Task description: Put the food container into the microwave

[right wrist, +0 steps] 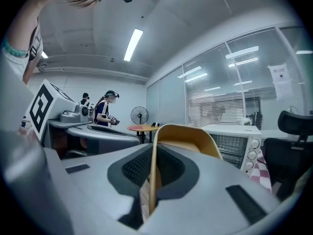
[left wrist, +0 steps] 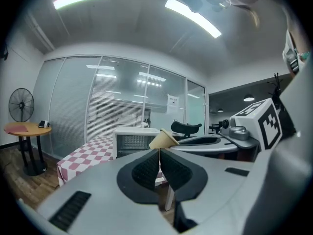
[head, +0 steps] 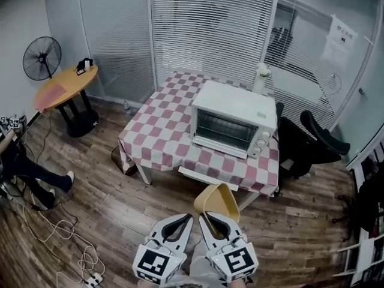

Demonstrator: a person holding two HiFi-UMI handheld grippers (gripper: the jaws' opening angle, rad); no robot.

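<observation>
A tan, open-topped food container [head: 217, 200] is held by its wall in my right gripper [head: 211, 218], low in the head view and well short of the table. The right gripper view shows the jaws of that gripper [right wrist: 152, 155] shut on the container [right wrist: 188, 138] rim. My left gripper [head: 185, 219] hangs just left of it, shut with nothing in it; its pads [left wrist: 146, 168] meet in the left gripper view. The white microwave [head: 234, 125] stands on the red-checked table [head: 162, 131], door closed, also seen ahead as the microwave [right wrist: 234, 141] and microwave [left wrist: 129, 138].
A black office chair [head: 312, 140] stands right of the table. A round orange table [head: 63, 87] and a standing fan [head: 42, 57] are at the far left. A person's legs [head: 30, 173] and loose cables [head: 66, 233] lie on the wooden floor at left.
</observation>
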